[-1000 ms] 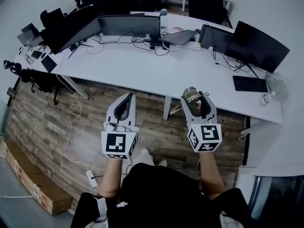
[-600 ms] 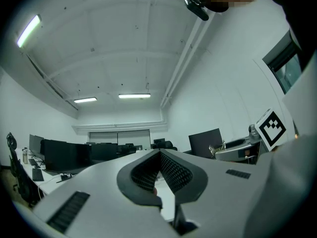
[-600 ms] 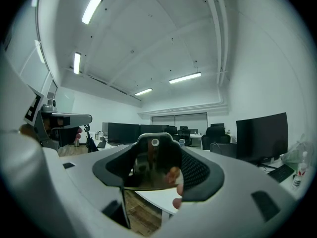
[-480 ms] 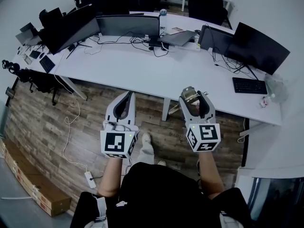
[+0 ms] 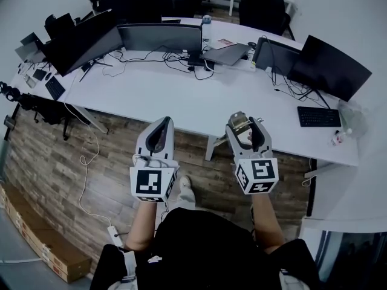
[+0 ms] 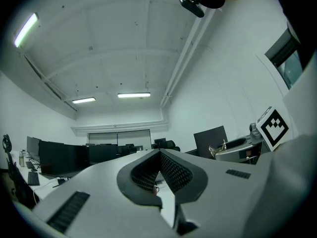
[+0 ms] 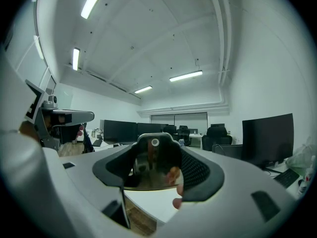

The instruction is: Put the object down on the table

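Observation:
My right gripper (image 5: 245,124) is shut on a shiny metal object (image 5: 238,122) whose top sticks out past the fingertips. In the right gripper view the metal object (image 7: 154,163) is a mirror-like plate with a small hole near its top, clamped between the dark pads (image 7: 198,171) of the right gripper (image 7: 156,155). My left gripper (image 5: 162,124) is held level with it to the left; its jaws are shut with nothing between them, as the left gripper (image 6: 160,152) shows in its own view. Both hang over the wooden floor, just short of the white table (image 5: 199,98).
On the table stand several dark monitors (image 5: 162,36), a laptop (image 5: 227,53), a keyboard (image 5: 318,116), a bottle (image 5: 207,20) and loose cables (image 5: 181,56). A table leg (image 5: 211,147) is between the grippers. Office chairs (image 5: 266,8) stand behind; a cardboard box (image 5: 36,246) lies at the lower left.
The table's front edge has come slightly nearer to both grippers as the person stepped forward. The right gripper still holds the metal object; the left stays shut.

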Available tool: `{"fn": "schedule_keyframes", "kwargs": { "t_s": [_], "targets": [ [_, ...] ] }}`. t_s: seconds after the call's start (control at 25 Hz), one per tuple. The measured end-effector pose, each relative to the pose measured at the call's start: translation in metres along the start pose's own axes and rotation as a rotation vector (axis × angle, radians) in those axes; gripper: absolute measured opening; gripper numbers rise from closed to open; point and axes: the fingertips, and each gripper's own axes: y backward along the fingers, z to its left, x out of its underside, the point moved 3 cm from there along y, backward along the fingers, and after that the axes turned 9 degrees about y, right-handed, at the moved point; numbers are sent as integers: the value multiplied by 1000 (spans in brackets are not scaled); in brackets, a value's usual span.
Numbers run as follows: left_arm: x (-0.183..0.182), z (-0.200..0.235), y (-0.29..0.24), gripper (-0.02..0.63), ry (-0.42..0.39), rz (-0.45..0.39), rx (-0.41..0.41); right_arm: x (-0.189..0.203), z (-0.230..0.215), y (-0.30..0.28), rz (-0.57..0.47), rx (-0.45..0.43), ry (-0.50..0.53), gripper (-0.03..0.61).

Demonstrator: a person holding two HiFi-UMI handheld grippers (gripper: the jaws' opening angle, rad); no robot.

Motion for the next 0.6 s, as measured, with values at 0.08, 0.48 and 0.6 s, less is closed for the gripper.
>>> {"fn": "schedule_keyframes", "kwargs": {
  "t_s": [0.08, 0.48, 0.6],
  "targets": [
    [0, 8, -15, 12, 11, -17, 2, 0, -3, -14, 2, 2, 1, 293],
    [0, 58, -80, 12, 16, -25, 10, -9, -14, -91, 9, 16, 3, 293],
    [-1, 73, -97, 12, 33, -16, 19, -12, -13, -113, 14, 21, 4, 293]
  ]
}}
